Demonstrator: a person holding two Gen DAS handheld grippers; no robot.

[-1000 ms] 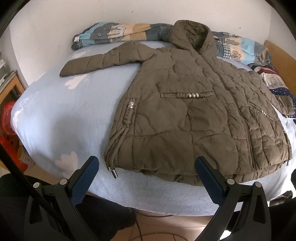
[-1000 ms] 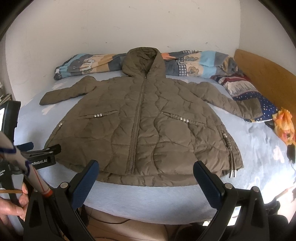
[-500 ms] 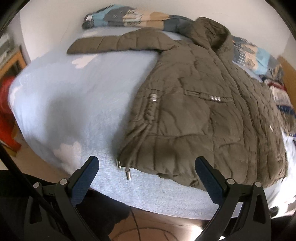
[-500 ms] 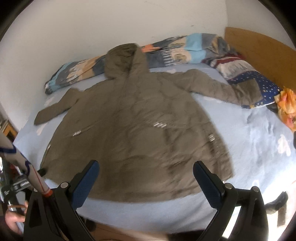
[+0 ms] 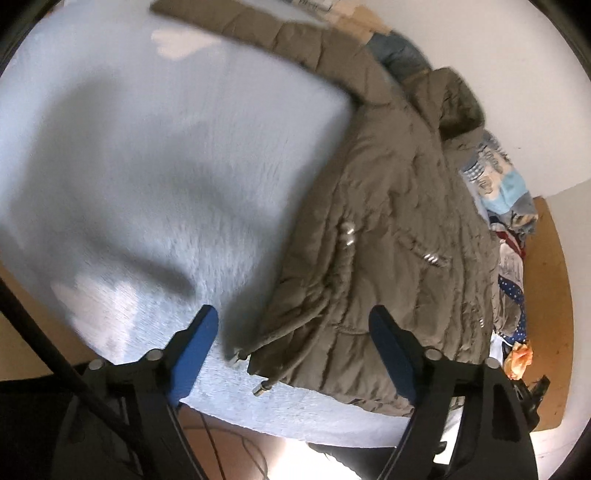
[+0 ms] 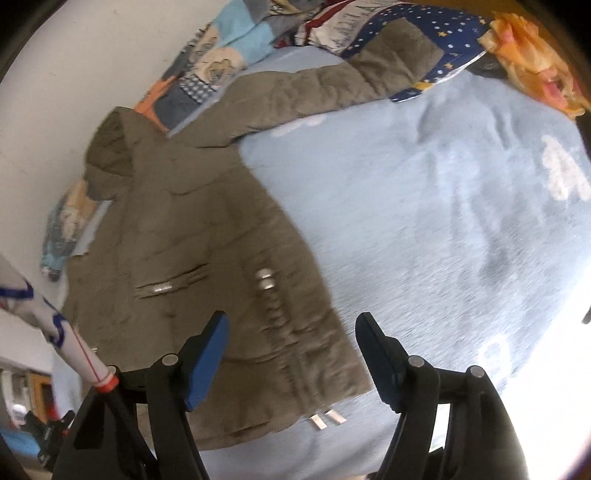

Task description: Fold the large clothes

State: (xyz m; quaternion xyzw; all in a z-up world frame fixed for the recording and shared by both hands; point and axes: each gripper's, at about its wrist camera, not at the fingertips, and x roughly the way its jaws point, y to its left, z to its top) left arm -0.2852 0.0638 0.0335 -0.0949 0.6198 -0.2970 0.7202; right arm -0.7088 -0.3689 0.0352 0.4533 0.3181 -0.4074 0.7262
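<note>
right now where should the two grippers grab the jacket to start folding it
Take the jacket at its bottom hem corners, from the near bed edge: left gripper at the corner by the drawstrings, right gripper at the other. Both are open, each straddling its corner.

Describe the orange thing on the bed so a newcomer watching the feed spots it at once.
Start from the pale blue bed cover under the spread-out brown jacket. Follow the jacket's sleeve to the star-dotted navy fabric. Just beyond it lies the crumpled orange cloth, the only bright orange thing on the bed.
</note>
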